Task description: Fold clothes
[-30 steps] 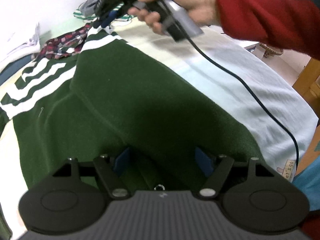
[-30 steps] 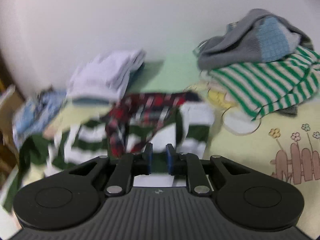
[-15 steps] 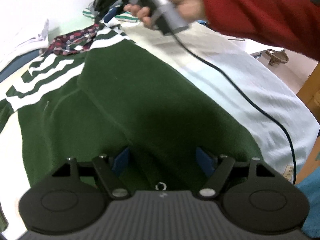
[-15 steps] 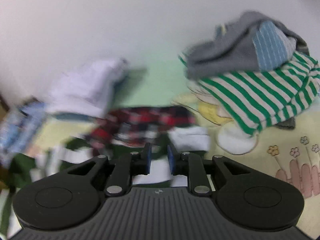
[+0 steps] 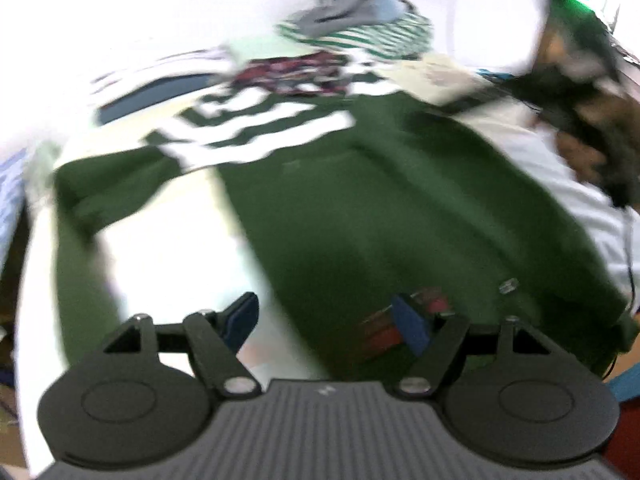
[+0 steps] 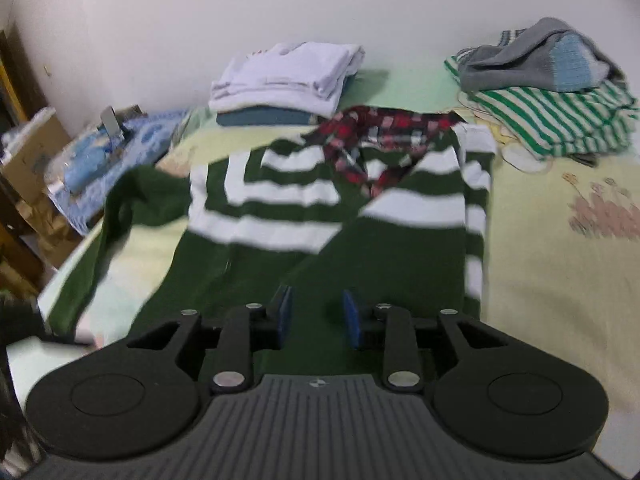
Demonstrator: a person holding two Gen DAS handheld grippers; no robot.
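Through the left wrist view, heavily blurred, the left gripper [image 5: 326, 320] hangs over the near hem of the green sweater [image 5: 380, 208], jaws standing wide and opening a touch more, pads clear of the cloth, nothing pinched. The sweater lies spread flat across the middle of the bed [image 5: 168, 240], white stripes toward the far edge, one sleeve trailing down toward the bed's left edge. At the right edge there's the person's other hand [image 5: 592, 136], smeared by motion, carrying a dark tool; its jaws can't be made out from here. A grey-and-striped heap [image 5: 360, 20] sits at the far edge by the wall. Over to the right wrist view, sharper: the right gripper [image 6: 316, 316] is above the sweater's [image 6: 360, 264] lower body, jaws a modest gap apart and opening, green knit visible beyond them but no cloth caught between the blue pads [image 6: 285, 312]. A red plaid collar [image 6: 384, 128] shows at the neckline toward the far edge. Behind it, a folded white stack [image 6: 288, 76] rests on a blue garment [image 6: 264, 118] near the far edge, and the green-striped pile [image 6: 552, 116] topped by a grey piece [image 6: 536, 64] fills the far right corner. A blue patterned cloth [image 6: 104, 156] hangs off the far left corner.
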